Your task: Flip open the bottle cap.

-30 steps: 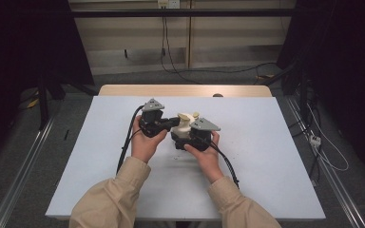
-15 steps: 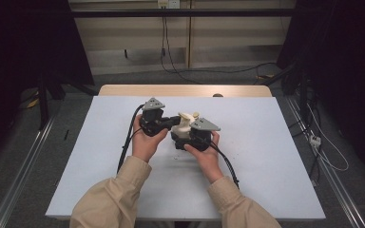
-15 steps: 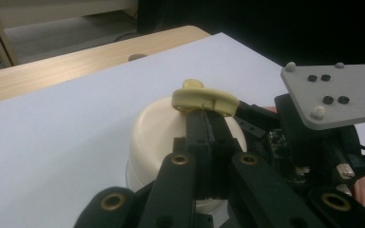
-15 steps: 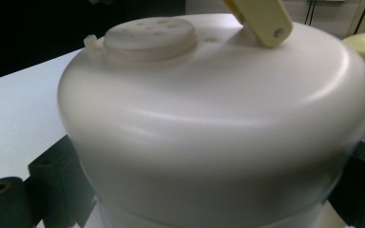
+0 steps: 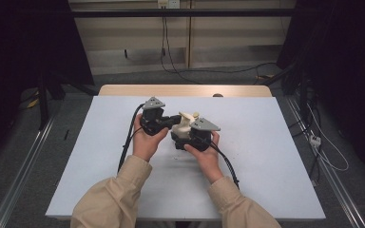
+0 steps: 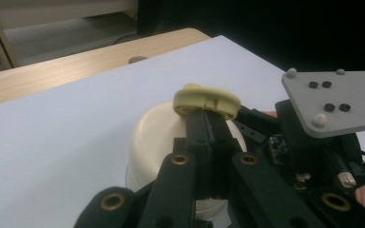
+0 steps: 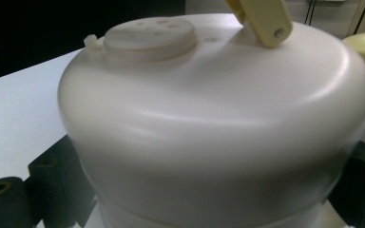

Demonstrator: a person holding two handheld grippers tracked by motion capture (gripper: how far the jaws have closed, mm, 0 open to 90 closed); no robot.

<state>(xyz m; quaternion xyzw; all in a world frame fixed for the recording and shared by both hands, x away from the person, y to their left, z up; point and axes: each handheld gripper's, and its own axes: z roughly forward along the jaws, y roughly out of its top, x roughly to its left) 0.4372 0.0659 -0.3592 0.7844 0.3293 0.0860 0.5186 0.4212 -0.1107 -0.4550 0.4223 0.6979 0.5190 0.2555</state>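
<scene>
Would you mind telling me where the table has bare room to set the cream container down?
The white table is bare left of the left claw and right of the right hand. Its middle is crowded around the cream container.

I see a cream-white container with a pale yellow cap, on my white desk.

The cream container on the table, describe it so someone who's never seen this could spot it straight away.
On the white table, look between the person's two hands at the middle. The cream container is a rounded tub with a perforated disc on its domed lid and a pale yellow flip cap, the only light-coloured thing among the black grippers.
</scene>
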